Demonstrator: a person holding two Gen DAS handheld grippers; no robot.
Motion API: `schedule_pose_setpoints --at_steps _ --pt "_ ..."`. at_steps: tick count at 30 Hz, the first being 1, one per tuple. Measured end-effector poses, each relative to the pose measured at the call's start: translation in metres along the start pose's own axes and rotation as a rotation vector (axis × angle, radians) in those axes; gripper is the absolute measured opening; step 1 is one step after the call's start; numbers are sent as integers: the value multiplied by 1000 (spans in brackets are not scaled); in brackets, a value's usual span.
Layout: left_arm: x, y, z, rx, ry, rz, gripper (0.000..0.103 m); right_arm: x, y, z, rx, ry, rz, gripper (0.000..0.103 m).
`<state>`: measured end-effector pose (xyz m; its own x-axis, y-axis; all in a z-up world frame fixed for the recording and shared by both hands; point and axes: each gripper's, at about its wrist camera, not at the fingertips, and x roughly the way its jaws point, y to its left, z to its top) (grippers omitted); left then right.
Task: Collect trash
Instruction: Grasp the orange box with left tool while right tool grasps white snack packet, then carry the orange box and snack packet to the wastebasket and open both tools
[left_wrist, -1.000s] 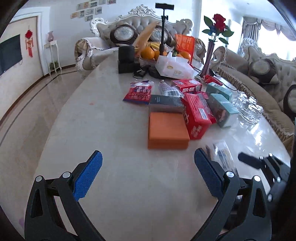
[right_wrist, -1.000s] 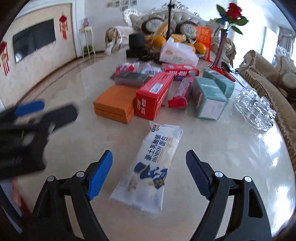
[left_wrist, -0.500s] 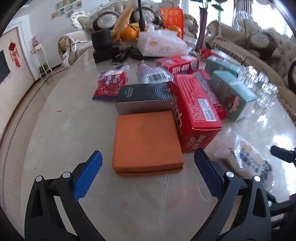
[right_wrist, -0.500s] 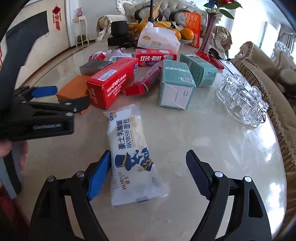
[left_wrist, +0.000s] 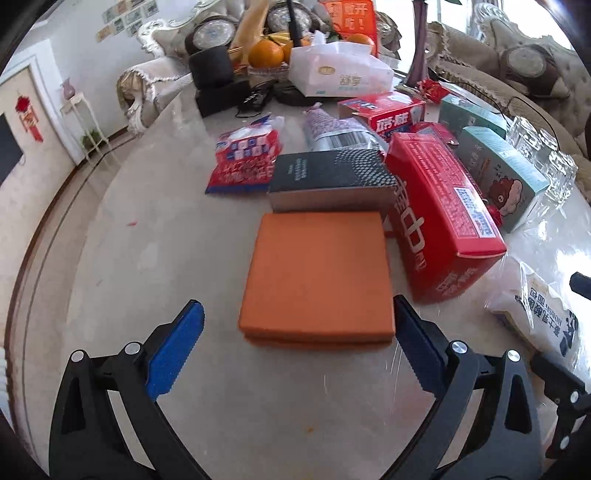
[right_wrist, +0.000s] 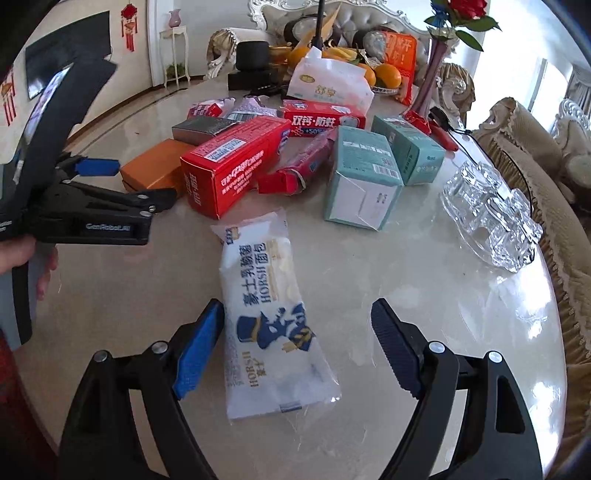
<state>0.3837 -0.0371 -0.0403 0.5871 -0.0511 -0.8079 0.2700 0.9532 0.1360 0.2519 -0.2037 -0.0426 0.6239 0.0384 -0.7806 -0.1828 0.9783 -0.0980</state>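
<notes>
I am holding the left gripper (left_wrist: 295, 347) wide open over the marble table (left_wrist: 155, 266), nothing between its blue pads, and it is pointing down at the near edge of the flat orange box (left_wrist: 317, 273), which is lying just beyond the fingertips without touching them. Past that box a dark grey box (left_wrist: 328, 177) is sitting flush against its far side, and a red and white snack bag (left_wrist: 245, 162) is lying to the left of the grey one. To the right of the orange box a long red carton (left_wrist: 443, 214) is lying at an angle, its near end close to the orange box's right edge. Moving right, I am keeping the right gripper (right_wrist: 297, 350) wide open too, gripping nothing; the white bread wrapper (right_wrist: 273, 314) is lying flat on the table between its fingers, closer to the left pad, though I cannot tell whether that pad is touching it. Farther off, two teal boxes (right_wrist: 364, 177) are standing beside each other to the right of the red carton, with a white tissue pack (right_wrist: 328, 85) behind them. A cut-glass dish (right_wrist: 491, 214) is sitting near the table's right edge, well apart from the wrapper.
</notes>
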Motion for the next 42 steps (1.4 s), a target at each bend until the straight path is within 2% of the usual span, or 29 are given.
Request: schedule_pose_setpoints --at_steps 4,5,6,7,8,9,12,14,18,21,24,30,32,35,38,42 --pt "2 -1 3 23 9 -37 97 3 4 3 -19 1 -5 77" --pt "3 0 3 13 11 -48 96 3 4 3 -14 4 4 73" --pt "3 4 1 -14 19 -86 90 2 3 2 1 4 33 54" --pt "3 7 1 -41 25 -116 75 2 1 2 25 10 92 43" --pt "-1 9 0 -49 18 -101 71 1 1 2 36 12 103 37" --pt "-2 9 -1 -46 23 -95 71 -1 2 1 33 9 93 32" --pt "-7 9 -9 -32 25 -95 71 -5 3 -4 41 7 136 31" --pt "-17 10 -16 -38 0 -82 71 -10 3 -7 60 0 175 31" --pt "-54 20 -32 -87 -81 -103 71 -35 4 -17 69 -54 198 30" --pt "-97 27 -54 -120 -155 -128 71 -58 3 -28 72 -93 218 30" --pt "-145 23 -92 -112 -213 -154 71 -84 3 -52 74 -121 244 30" --pt "-215 -4 -183 -97 -251 -246 71 -138 16 -122 66 -118 354 30" --pt "-230 -16 -210 -87 -237 -276 71 -156 25 -143 33 -110 376 30" --pt "-236 -36 -247 -67 -174 -319 71 -169 37 -166 -2 -74 380 30" --pt "-222 -62 -285 -28 -48 -346 71 -162 48 -198 -22 10 358 30" --pt "-181 -81 -329 -48 125 -386 71 -129 53 -232 -8 143 301 30"
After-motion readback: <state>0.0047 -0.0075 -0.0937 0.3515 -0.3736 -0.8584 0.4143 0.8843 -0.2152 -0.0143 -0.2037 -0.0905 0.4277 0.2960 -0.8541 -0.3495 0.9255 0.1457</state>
